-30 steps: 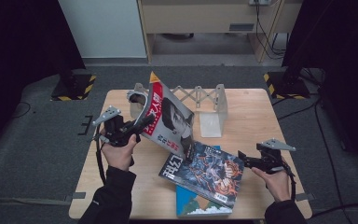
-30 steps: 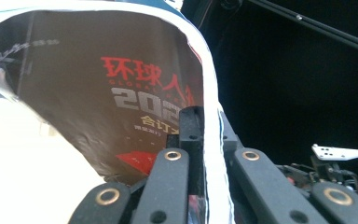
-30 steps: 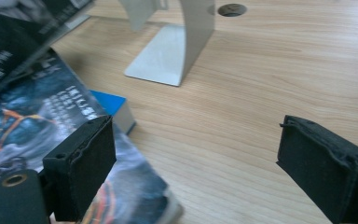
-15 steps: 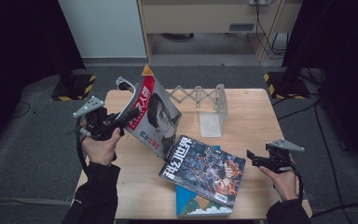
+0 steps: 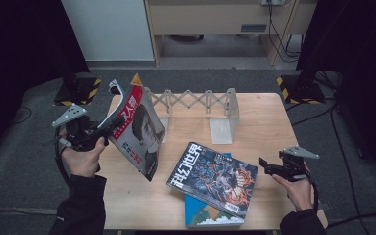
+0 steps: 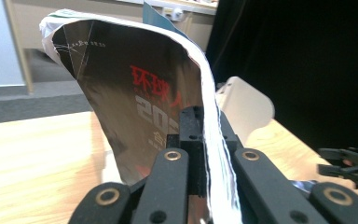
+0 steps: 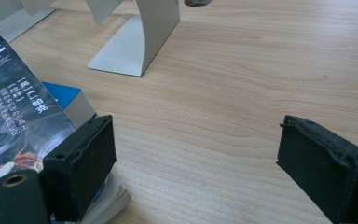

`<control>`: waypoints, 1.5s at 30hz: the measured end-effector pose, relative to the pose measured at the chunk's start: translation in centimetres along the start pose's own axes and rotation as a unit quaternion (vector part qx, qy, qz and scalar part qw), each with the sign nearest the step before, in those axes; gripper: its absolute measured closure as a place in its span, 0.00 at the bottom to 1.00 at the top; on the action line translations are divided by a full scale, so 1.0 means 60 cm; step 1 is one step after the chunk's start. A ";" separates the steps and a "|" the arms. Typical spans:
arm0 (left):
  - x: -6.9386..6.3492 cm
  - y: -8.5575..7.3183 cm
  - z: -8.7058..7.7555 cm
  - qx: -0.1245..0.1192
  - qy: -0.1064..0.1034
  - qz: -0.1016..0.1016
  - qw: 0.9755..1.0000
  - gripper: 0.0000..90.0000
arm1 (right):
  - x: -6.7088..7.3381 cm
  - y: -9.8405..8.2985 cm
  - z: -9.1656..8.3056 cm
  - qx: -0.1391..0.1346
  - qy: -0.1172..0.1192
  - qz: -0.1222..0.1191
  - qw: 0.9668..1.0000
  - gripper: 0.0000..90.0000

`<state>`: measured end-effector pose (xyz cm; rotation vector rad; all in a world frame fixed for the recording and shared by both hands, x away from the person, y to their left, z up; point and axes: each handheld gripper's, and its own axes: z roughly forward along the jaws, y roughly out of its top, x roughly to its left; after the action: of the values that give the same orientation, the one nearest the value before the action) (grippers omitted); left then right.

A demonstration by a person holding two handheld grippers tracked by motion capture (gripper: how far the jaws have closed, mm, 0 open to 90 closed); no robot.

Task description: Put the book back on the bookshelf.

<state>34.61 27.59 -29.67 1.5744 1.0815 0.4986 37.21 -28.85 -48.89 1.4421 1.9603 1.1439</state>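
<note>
Red-titled magazine [image 5: 138,128] in left gripper [image 5: 108,128], above wooden table [image 5: 264,122].

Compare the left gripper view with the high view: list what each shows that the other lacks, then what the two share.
Left gripper view alone: the magazine's white page edges pinched between the left gripper's closed black jaws, and its top curling over.

High view alone: the dark-covered magazine lying on a blue book, the expanding rack at the back of the table, and both forearms.

Both: the held magazine with red lettering, lifted off the wooden table, and the right gripper with nothing in it.
</note>
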 end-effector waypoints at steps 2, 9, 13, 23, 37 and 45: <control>0.005 -0.001 0.003 -0.004 0.010 0.005 1.000 0.96 | 0.000 0.000 0.000 0.000 -0.001 -0.001 1.000 0.13; 0.013 0.004 0.033 -0.010 0.014 0.009 1.000 0.96 | -0.001 0.000 0.002 0.003 -0.003 -0.003 1.000 0.13; 0.012 0.013 0.057 -0.015 0.020 0.016 1.000 0.96 | -0.002 -0.001 0.001 0.004 -0.003 -0.003 1.000 0.13; 0.028 0.021 0.111 -0.032 0.066 0.020 0.997 0.96 | -0.004 -0.002 0.003 0.009 -0.003 -0.003 1.000 0.13; 0.069 -0.004 0.156 -0.059 0.124 0.019 0.990 0.96 | -0.006 -0.007 0.009 0.018 -0.005 -0.004 1.000 0.13; 0.090 -0.029 0.160 -0.081 0.136 0.010 0.987 0.96 | -0.006 -0.008 0.012 0.021 -0.006 -0.008 1.000 0.13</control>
<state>44.15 26.90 -35.40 1.4016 1.1971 0.8132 37.61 -28.98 -49.72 1.4473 1.9965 1.0913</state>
